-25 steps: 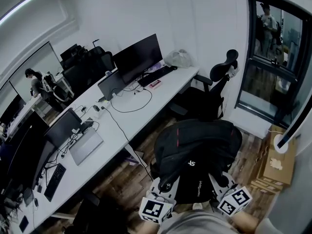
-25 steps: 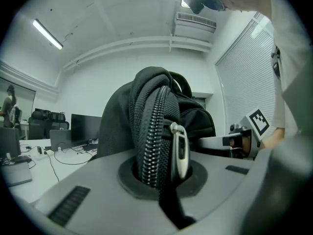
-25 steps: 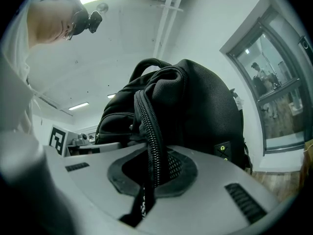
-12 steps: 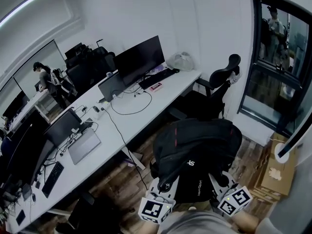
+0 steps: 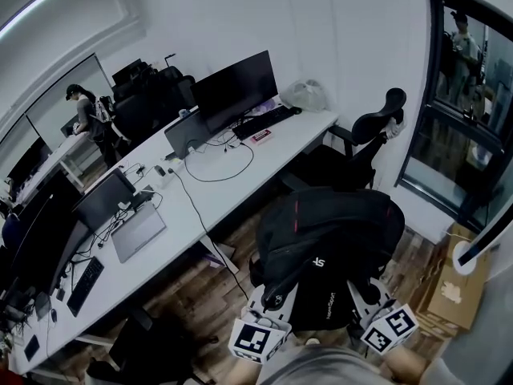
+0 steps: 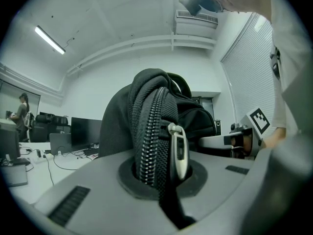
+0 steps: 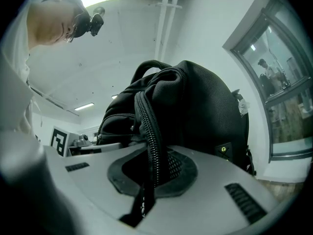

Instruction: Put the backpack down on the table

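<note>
Still in the air, the backpack (image 5: 325, 243) hangs over the floor, near the table (image 5: 232, 191) but not yet above it. The left gripper (image 5: 271, 301) and right gripper (image 5: 362, 293) are each clamped tight on a zippered edge of it. Compared with a second ago, the table and its monitor (image 5: 234, 89) sit further right in the head view, closer to the bag, so the carry seems to be closing in.

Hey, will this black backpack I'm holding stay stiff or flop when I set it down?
Probably floppy: the backpack is soft fabric that bunches where the left gripper and right gripper pinch its zippered edges. It bulges, so it is likely fairly heavy. On the table it may slump or tip rather than stand.
</note>
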The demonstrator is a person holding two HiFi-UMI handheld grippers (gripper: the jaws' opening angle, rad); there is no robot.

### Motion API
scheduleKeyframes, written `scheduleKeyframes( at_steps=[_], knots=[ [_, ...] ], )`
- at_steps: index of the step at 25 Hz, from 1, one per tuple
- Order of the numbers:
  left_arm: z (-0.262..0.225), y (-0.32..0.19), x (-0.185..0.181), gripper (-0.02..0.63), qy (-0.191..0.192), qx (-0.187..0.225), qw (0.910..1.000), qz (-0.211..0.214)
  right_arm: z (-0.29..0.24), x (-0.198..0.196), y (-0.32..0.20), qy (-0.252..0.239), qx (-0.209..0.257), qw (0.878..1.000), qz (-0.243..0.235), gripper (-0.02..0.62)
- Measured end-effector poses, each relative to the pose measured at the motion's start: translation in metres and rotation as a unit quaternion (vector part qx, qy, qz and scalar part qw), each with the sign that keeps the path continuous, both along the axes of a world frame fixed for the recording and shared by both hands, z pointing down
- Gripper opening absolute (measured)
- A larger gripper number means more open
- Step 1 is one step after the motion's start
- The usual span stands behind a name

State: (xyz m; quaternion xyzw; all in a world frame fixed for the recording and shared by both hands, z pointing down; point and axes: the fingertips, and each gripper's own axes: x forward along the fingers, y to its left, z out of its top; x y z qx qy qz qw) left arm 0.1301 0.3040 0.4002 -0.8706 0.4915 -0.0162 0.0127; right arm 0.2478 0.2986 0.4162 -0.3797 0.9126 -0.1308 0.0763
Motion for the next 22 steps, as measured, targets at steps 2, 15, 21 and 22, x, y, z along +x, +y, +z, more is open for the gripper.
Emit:
scheduleKeyframes(
  at_steps=[2, 15, 21, 22],
  knots=[
    [0.0, -0.005, -0.002, 0.014, 0.001, -0.002, 1.0, 0.003, -0.001, -0.003, -0.005, -0.001, 0.001, 1.0, 0.002, 0.02],
    [0.002, -0.069, -0.046, 0.014, 0.024, -0.003, 0.9994, 0.026, 0.003, -0.048, -0.065, 0.01, 0.001, 1.0, 0.023, 0.02],
    [0.004, -0.114, -0.084, 0.014, 0.03, -0.006, 0.9988, 0.037, 0.006, -0.085, -0.109, 0.017, -0.001, 0.999, 0.037, 0.02],
    [0.005, -0.121, -0.091, 0.014, 0.031, -0.005, 0.9988, 0.038, 0.007, -0.092, -0.116, 0.017, -0.001, 0.999, 0.039, 0.02]
  ],
)
